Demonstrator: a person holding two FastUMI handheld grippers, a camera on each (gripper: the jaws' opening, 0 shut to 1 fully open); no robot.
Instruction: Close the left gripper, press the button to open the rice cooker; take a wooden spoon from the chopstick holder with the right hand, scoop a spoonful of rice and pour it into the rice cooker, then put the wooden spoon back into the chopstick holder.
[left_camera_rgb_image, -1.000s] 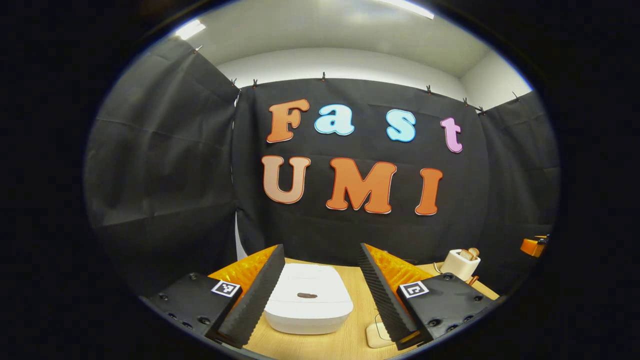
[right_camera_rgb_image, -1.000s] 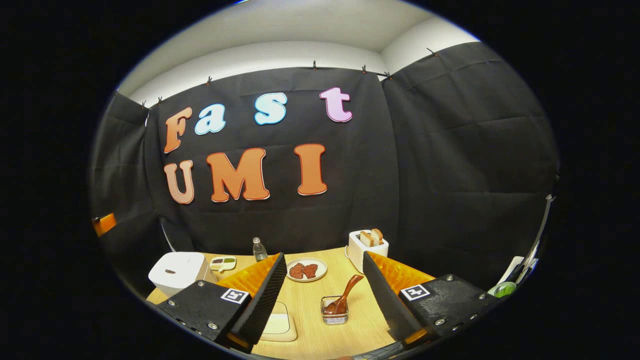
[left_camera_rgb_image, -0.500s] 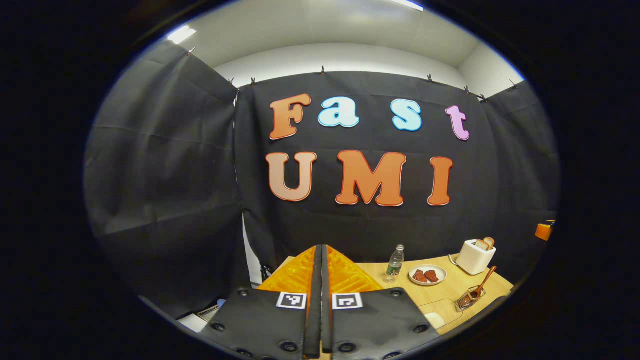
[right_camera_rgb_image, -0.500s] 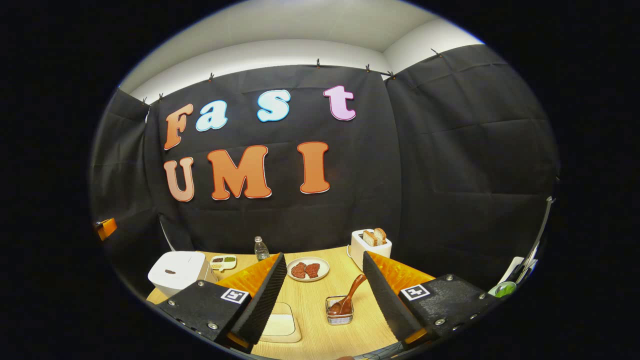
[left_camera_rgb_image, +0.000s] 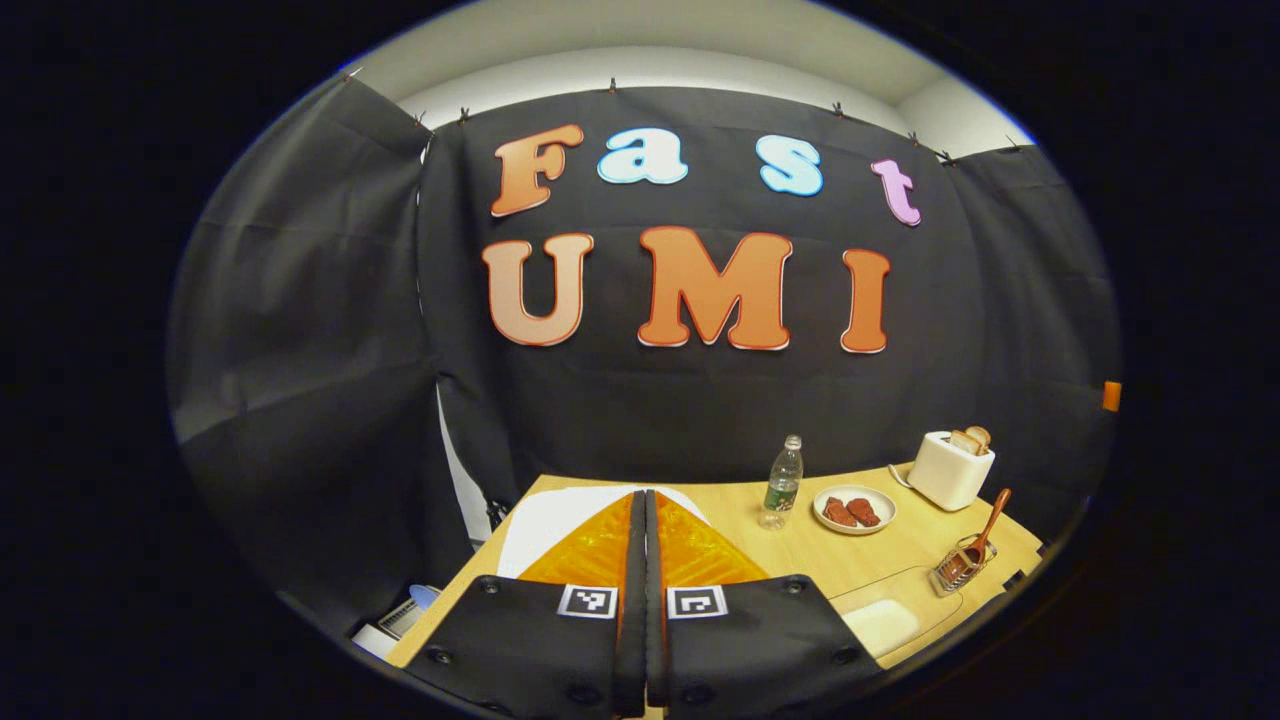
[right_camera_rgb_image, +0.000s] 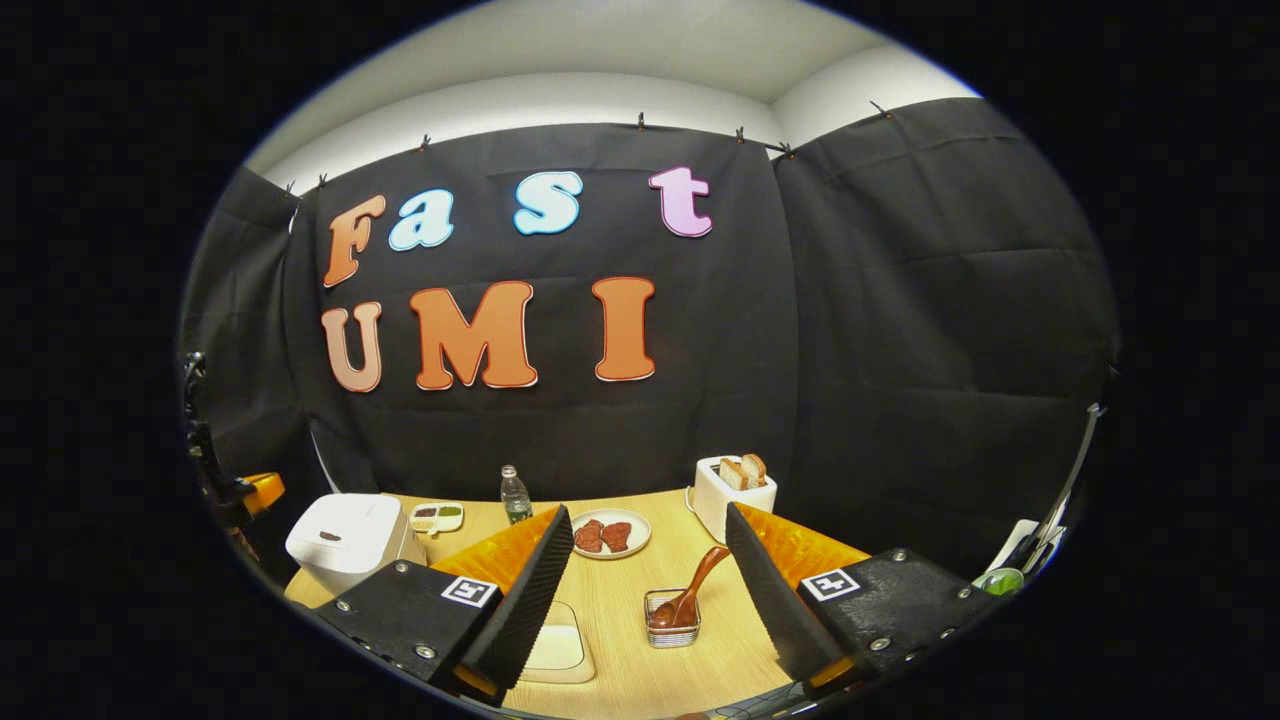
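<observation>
The left tool (left_camera_rgb_image: 642, 560) was pressed together above the cooker (right_camera_rgb_image: 342, 535), whose lid was down, button unpressed. The right tool (right_camera_rgb_image: 648, 580) was spread; the spoon (right_camera_rgb_image: 686, 600) stood in its holder (right_camera_rgb_image: 672, 620) on the desk (right_camera_rgb_image: 640, 660), so scooping, pouring and return remained.

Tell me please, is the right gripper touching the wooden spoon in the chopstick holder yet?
Apart. The right gripper view shows the right gripper open, with the wooden spoon resting in the chopstick holder farther off, bare table around it.
</observation>
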